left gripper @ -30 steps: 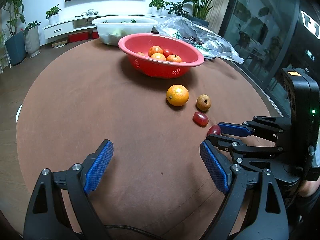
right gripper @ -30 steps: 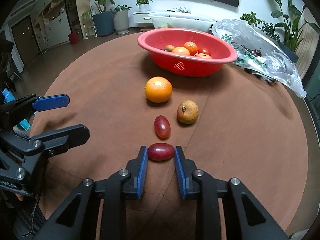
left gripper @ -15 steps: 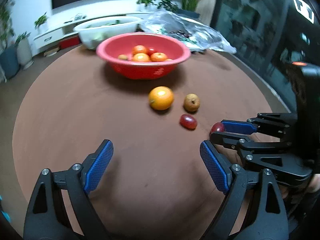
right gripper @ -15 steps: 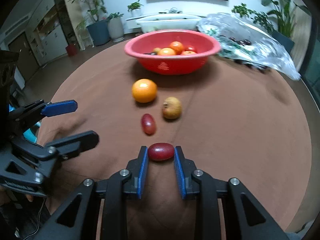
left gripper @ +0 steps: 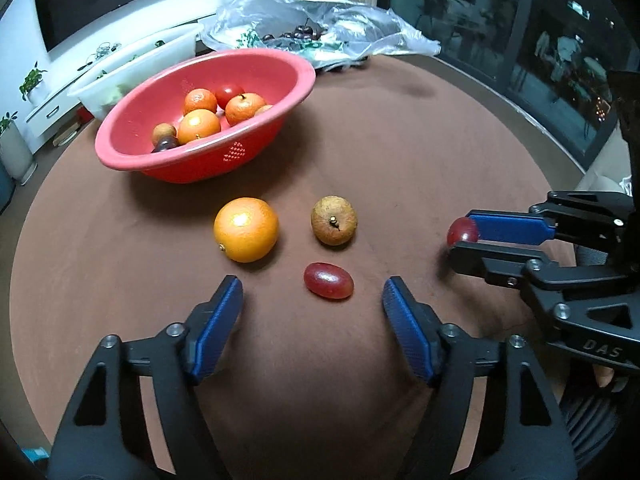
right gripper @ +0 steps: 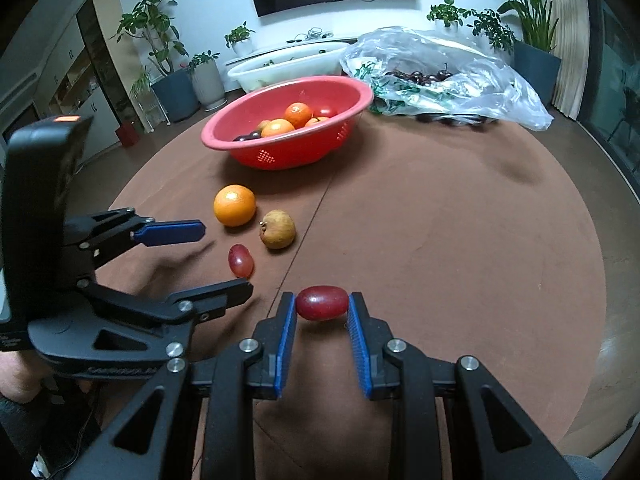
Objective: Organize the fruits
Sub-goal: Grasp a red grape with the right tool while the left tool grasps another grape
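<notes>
A round brown desk (right gripper: 440, 240) is carrying everything, and toward its far side a clear plastic bag (right gripper: 448, 76) of dark cherries is lying beside a white tub (right gripper: 280, 66). In front of them a red basket (left gripper: 192, 160) is sitting, holding several tangerines, a tomato and a few darker fruits. The left gripper (left gripper: 312, 304) is hovering low over the desk with its jaws spread wide and gripping nothing. The right gripper (right gripper: 322, 312) is pinching a red grape (right gripper: 322, 303) endwise between its blue pads, the jaws clenched on it just above the desk surface. Near the basket an orange (left gripper: 246, 229) is resting on the desk, with a brownish pear (left gripper: 334, 220) just beside it. A second red grape (left gripper: 329, 280) is lying in front of the pear, between the left gripper's open fingertips and not touching either.
</notes>
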Tool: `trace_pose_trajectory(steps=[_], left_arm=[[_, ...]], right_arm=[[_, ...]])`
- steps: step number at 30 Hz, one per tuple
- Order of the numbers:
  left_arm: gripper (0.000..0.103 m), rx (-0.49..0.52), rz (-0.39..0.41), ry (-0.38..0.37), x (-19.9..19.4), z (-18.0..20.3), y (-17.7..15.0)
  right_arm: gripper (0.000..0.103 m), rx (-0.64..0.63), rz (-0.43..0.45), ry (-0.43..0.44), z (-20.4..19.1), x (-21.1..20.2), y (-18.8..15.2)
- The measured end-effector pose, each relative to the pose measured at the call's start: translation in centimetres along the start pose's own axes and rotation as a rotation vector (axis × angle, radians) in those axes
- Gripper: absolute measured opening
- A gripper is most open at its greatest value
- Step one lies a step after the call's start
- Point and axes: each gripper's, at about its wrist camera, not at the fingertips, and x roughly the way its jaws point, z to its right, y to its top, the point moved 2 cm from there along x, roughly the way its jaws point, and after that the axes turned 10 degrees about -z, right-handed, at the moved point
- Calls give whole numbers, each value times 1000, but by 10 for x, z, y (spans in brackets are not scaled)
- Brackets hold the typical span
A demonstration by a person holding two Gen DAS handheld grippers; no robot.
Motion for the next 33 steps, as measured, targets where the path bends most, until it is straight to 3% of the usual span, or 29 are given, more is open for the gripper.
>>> trace_pose_trajectory(steps=[13,17,33], left_arm=[[30,69,-27,-33,11,6,6],[25,63,-23,-39,10,6,5],[24,27,25,-70,-9,0,-2]], right_arm=[[29,4,2,15,2,0,-1],[29,1,3,13,0,0,-1],[29,2,4,16,-1,0,0]])
